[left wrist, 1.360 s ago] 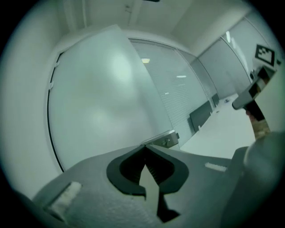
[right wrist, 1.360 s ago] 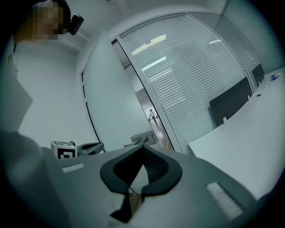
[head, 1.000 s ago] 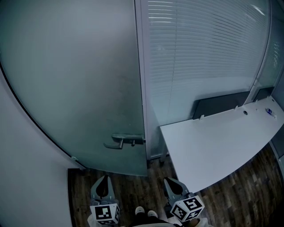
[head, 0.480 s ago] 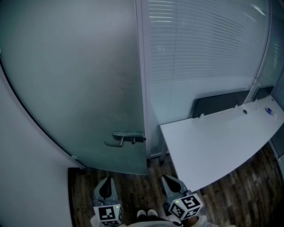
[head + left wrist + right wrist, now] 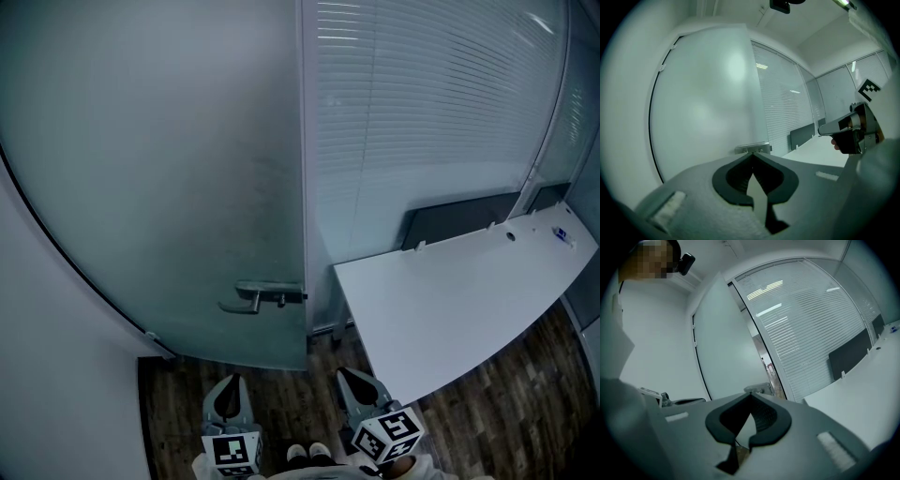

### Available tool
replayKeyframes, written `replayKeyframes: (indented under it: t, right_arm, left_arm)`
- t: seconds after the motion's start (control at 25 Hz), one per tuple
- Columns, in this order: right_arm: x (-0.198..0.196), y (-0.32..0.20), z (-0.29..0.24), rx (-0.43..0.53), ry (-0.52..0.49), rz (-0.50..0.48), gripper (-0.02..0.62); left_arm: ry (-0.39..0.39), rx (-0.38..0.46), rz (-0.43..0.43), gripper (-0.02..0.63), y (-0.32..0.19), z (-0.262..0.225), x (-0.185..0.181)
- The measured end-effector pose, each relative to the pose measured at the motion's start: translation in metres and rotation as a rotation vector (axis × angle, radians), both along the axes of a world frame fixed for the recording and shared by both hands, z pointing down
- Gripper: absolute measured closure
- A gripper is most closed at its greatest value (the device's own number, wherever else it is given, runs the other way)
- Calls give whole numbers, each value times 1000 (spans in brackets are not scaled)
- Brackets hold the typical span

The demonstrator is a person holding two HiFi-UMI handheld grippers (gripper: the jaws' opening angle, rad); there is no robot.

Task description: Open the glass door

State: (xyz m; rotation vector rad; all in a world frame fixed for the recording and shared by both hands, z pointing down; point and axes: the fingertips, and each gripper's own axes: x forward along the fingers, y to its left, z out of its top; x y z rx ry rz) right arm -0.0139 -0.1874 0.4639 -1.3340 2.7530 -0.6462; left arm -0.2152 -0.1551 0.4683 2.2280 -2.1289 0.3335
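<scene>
The frosted glass door point(image 5: 178, 169) fills the left half of the head view. It stands upright, with its free edge against the pale frame post point(image 5: 311, 187). Its metal lever handle point(image 5: 251, 298) sits low on that edge, with the lever pointing left from the lock plate.

A pane this size is probably heavy and stiff, and slow to start swinging. The glass face is smooth and gives the pads nothing to grip, so it is a poor place to push (and brittle at the edge). The lever is the sensible hold: it is rigid and narrow enough to sit between the jaws or be hooked from above. It should be pressed down first, then the door drawn along its arc.

In the right gripper view a thin slit of the room beyond shows beside the door edge. The door may be slightly ajar, though I cannot be sure.

The left gripper point(image 5: 229, 384) hangs low over the dark wood floor point(image 5: 281, 398), pointing nearly level at the door. Its jaws are closed tip to tip with nothing between them. It is below the lever and well apart from it.

The right gripper point(image 5: 352, 380) sits beside it, just off the corner of the white desk point(image 5: 450, 300). Its jaws also meet, and they hold nothing.
</scene>
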Motion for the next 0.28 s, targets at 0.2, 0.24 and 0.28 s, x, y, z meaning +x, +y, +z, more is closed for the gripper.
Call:
replayKeyframes:
  t: [0.2,0.24,0.28]
  right_arm:
    - [-4,0,-1,2,4,6,592]
    - [-5,0,-1,3,4,7,593]
    - [-6,0,0,3,5,9,593]
  left_arm:
    - [-15,15,11,601,-1,-2,-4]
    - [-11,11,11,601,-1,-1,-5]
    - [-6,6,12,601,-1,1,-6]
